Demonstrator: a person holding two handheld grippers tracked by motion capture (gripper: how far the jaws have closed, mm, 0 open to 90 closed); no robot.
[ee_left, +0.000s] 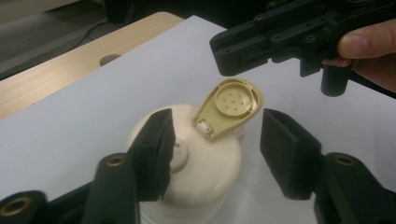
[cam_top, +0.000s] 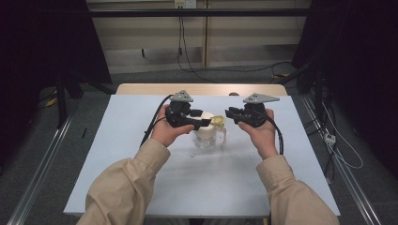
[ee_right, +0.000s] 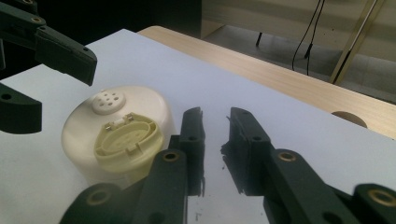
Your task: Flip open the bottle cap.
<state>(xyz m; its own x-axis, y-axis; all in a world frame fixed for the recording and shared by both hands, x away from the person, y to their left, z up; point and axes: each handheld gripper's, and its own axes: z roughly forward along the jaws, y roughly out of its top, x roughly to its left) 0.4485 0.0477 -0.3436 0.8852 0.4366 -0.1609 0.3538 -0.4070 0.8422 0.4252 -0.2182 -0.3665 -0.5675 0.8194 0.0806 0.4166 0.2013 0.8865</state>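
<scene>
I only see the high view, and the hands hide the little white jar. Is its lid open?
Observer: Yes. In the left gripper view the yellowish flip lid stands tipped up off the cream cap.
Operator: What's under it?
Observer: The right gripper view shows a small round sprinkle spout with holes in it.
Operator: Is the left gripper squeezing the jar?
Observer: It doesn't look so. The left gripper is open, with one jaw on each side of the cap.
Operator: And the other one?
Observer: The right gripper has a narrow gap between its jaws. Nothing is in the gap, and the gripper sits just beside the jar.
</scene>
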